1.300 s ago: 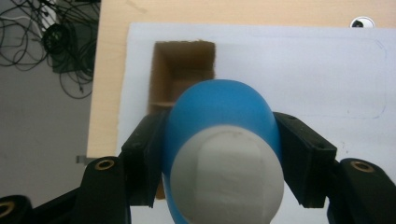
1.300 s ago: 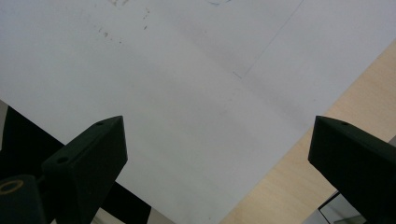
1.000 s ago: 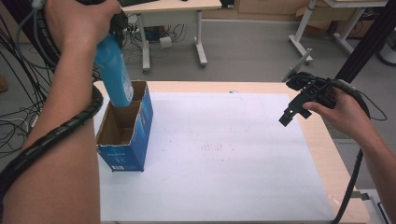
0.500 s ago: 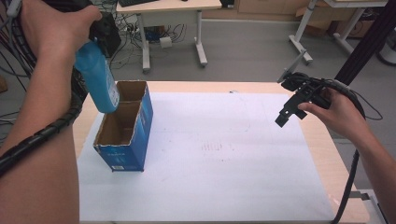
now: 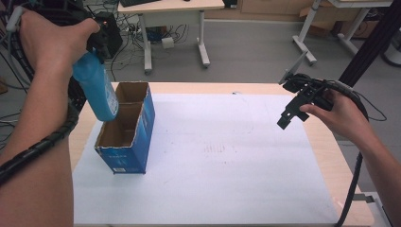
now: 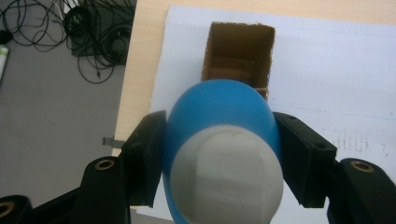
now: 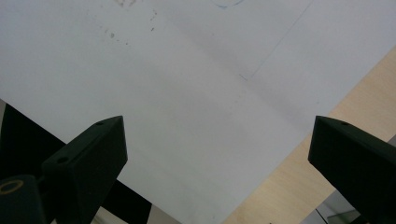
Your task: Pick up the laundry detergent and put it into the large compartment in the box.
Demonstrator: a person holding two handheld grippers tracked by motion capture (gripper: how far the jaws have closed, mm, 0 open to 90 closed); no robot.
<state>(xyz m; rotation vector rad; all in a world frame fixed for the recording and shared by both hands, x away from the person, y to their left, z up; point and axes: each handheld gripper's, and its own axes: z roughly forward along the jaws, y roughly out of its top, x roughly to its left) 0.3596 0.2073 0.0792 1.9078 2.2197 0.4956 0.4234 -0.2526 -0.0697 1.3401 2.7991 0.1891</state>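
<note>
My left gripper is shut on a blue bottle with a white cap. The bottle hangs upright, its lower end just above the near compartment of an open blue cardboard box, which stands on white paper at the table's left. Looking down past the bottle in the left gripper view, I see a brown open compartment of the box. My right gripper hovers above the right side of the paper, open, with nothing between its jaws; its black fingers frame bare paper.
White paper covers most of the wooden table. Desks, cables and a grey floor lie beyond the far edge. A black cable trails from each gripper along the forearms.
The left gripper with the blue bottle has shifted left and back, then sunk toward the box's opening. The right gripper has barely moved.
</note>
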